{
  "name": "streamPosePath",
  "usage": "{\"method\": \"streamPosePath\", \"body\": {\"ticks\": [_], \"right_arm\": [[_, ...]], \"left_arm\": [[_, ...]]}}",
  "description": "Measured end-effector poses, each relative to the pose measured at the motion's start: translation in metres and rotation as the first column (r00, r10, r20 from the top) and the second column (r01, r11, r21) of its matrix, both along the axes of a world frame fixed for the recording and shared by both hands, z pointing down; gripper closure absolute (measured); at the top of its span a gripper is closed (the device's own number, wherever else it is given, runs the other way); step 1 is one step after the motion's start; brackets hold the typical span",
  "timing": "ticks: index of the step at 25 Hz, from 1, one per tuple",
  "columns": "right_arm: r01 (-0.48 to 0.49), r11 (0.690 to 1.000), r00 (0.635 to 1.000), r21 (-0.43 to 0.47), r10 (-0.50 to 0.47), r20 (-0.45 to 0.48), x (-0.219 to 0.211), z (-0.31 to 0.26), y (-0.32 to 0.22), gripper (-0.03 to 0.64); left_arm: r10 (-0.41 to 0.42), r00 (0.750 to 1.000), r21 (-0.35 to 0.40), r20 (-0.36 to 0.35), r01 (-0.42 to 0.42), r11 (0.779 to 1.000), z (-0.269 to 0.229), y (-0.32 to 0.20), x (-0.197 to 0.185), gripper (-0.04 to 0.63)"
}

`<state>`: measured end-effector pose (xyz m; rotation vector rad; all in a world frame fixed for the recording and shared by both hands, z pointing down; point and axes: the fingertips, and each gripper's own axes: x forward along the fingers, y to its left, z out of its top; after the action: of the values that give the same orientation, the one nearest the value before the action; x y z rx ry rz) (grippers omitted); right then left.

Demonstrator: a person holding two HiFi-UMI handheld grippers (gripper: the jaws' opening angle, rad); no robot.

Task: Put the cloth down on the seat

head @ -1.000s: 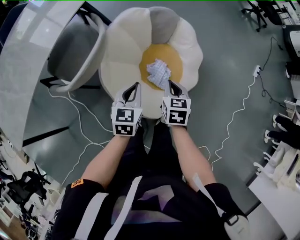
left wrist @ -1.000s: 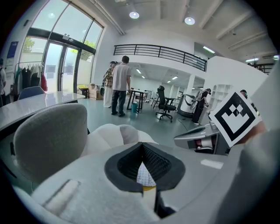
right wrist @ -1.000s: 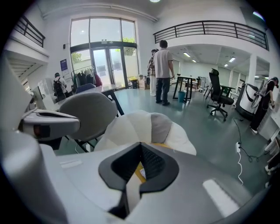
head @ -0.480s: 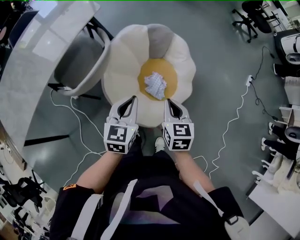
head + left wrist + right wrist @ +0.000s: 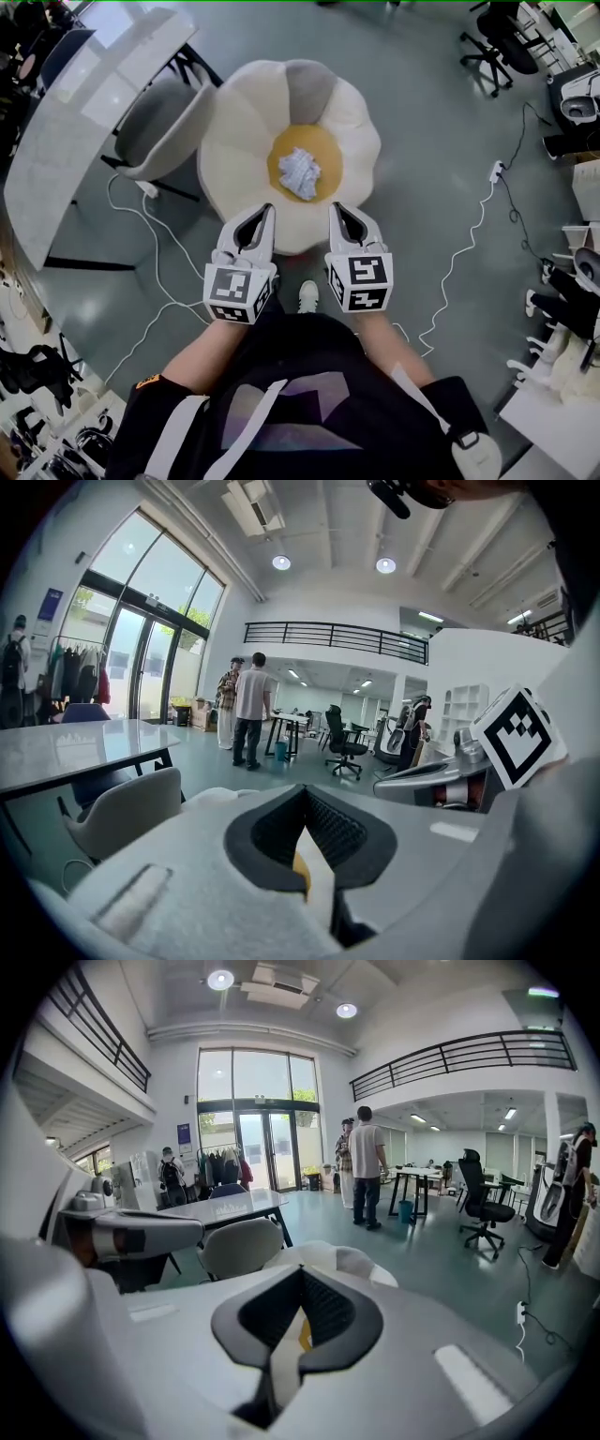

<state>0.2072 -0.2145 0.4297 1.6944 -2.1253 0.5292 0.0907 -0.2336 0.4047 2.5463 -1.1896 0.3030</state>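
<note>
I think the job is done. The cloth (image 5: pixel 299 174) lies crumpled on the yellow middle of the seat (image 5: pixel 239 131), the big cream flower-shaped one in the upper middle of the head view. Nothing holds it. It sits all inside the yellow spot and does not hang over any edge.

My left gripper (image 5: pixel 263 212) and right gripper (image 5: pixel 337 210) are side by side just below the seat in the frame, by its near edge and apart from the cloth. Both have their jaws closed together. Each gripper view shows nothing between them, only a bit of cream and yellow seat past the tips. So both are empty.

What is left? As far as I can see, nothing for the cloth itself. It looks loose and bunched, not spread flat, but the task only asks me to put it down. I would just hold the grippers away from the seat so I do not bump the cloth.
</note>
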Motion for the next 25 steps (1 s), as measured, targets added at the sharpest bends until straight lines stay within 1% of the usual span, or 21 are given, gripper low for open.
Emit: {"method": "streamPosePath", "body": {"ticks": [3, 6, 9, 12, 15, 18, 25], "right_arm": [[0.025, 0.999, 1.000, 0.024, -0.025, 0.006, 0.012, -0.015, 0.025, 0.617], [0.062, 0.996, 0.998, 0.056, -0.063, 0.002, 0.022, -0.033, 0.048, 0.617], [0.090, 0.993, 0.996, 0.081, -0.090, 0.001, 0.024, -0.047, 0.065, 0.617], [0.121, 0.988, 0.993, 0.097, -0.122, 0.003, 0.017, -0.059, 0.077, 0.617], [0.135, 0.985, 0.990, 0.110, -0.137, 0.012, 0.007, -0.069, 0.089, 0.617], [0.138, 0.983, 0.990, 0.119, -0.140, 0.010, -0.001, -0.077, 0.102, 0.617], [0.106, 0.990, 0.994, 0.095, -0.108, 0.006, -0.015, -0.073, 0.122, 0.616]], "left_arm": [[-0.002, 1.000, 0.011, 0.008, 0.001, 1.000, -0.009, 0.029, 0.017, 0.597], [-0.031, 0.999, 0.027, 0.015, 0.030, 0.999, -0.022, 0.055, 0.028, 0.597], [-0.054, 0.998, 0.045, 0.015, 0.053, 0.998, -0.037, 0.076, 0.030, 0.597], [-0.053, 0.998, 0.082, 0.015, 0.052, 0.995, -0.057, 0.090, 0.030, 0.597], [-0.049, 0.999, 0.110, 0.015, 0.047, 0.993, -0.072, 0.099, 0.026, 0.597], [-0.043, 0.999, 0.121, 0.012, 0.041, 0.992, -0.082, 0.109, 0.020, 0.597], [-0.040, 0.999, 0.121, 0.017, 0.037, 0.992, -0.083, 0.116, -0.009, 0.597]]}}
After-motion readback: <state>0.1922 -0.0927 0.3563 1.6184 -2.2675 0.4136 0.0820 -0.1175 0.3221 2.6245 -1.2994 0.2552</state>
